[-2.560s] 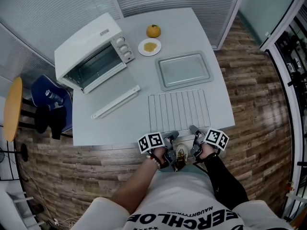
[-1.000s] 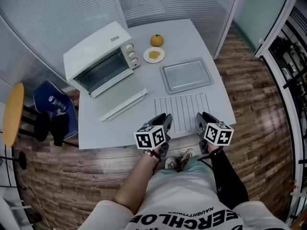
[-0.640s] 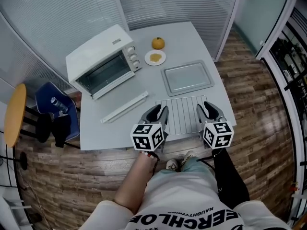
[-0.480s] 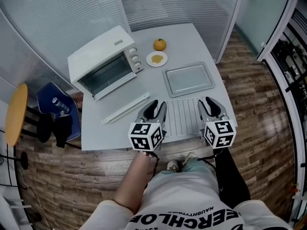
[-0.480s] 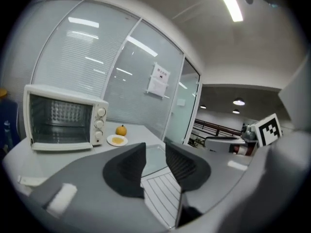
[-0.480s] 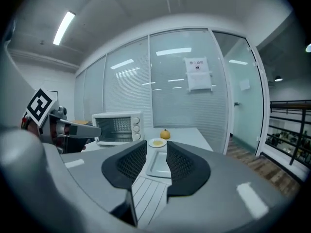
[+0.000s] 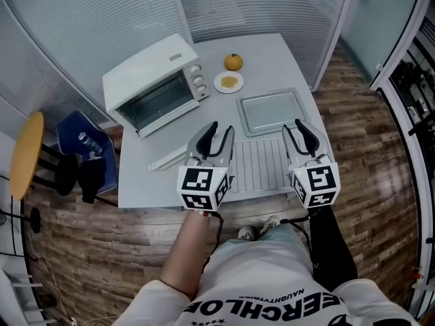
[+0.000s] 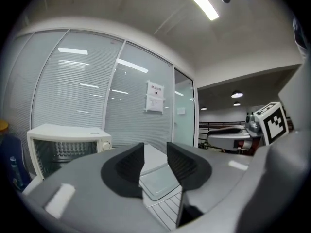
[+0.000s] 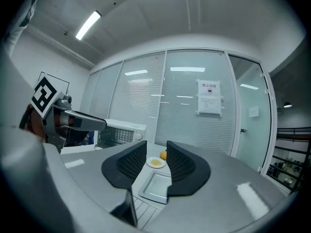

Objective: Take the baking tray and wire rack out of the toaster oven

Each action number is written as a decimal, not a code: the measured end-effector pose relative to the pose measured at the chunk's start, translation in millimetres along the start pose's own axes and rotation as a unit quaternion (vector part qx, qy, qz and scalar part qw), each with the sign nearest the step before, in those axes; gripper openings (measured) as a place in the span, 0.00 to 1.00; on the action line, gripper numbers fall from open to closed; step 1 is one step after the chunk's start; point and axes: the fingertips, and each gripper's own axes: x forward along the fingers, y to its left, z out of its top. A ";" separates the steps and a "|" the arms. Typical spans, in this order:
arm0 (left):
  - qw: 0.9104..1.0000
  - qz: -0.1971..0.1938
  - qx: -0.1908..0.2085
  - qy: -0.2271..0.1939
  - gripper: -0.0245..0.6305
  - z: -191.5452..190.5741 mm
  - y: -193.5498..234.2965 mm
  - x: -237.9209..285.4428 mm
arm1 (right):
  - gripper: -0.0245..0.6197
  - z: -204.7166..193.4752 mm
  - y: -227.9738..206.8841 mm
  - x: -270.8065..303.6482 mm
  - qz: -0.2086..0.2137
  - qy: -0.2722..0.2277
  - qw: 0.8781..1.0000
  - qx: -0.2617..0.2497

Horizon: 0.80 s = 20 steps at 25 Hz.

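The toaster oven (image 7: 155,80) stands open at the far left of the table (image 7: 266,51). Both grippers have risen from the near edge. The left gripper (image 7: 222,130) has just been spreading its jaws wider with nothing between them. The wire rack (image 7: 262,165) lies flat below, the baking tray (image 7: 275,111) just beyond it. The right gripper (image 7: 293,130) is parted and empty. Both items are out, so the job looks finished.

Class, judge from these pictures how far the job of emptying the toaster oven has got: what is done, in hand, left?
Done: baking tray and wire rack both lie on the table, outside the toaster oven. In hand: nothing; the left gripper, whose jaws have just been opening, and the right gripper are open and empty over the table. Left: seemingly nothing.
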 end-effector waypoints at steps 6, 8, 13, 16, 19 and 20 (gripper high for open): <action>1.000 0.009 0.012 -0.021 0.27 16.5 2.7 -9.5 | 0.21 -1.5 1.9 -0.9 0.006 0.000 1.000 0.004; 1.000 0.012 0.011 -0.021 0.27 15.0 2.1 -11.8 | 0.20 -3.6 1.9 -1.9 0.007 0.002 1.000 0.009; 0.999 0.028 0.016 -0.024 0.23 13.4 3.9 -17.4 | 0.15 -5.0 3.4 -6.6 0.019 0.003 1.000 0.025; 0.999 0.027 0.014 -0.023 0.13 14.0 2.2 -20.4 | 0.04 -1.5 4.1 -13.1 0.024 -0.003 0.999 0.028; 0.999 0.034 0.013 -0.024 0.13 13.5 4.2 -22.9 | 0.04 -0.7 4.6 -15.6 0.023 -0.006 0.999 0.029; 0.999 0.035 0.013 -0.024 0.13 13.0 4.6 -23.5 | 0.04 -1.0 4.5 -16.0 0.023 -0.006 0.999 0.030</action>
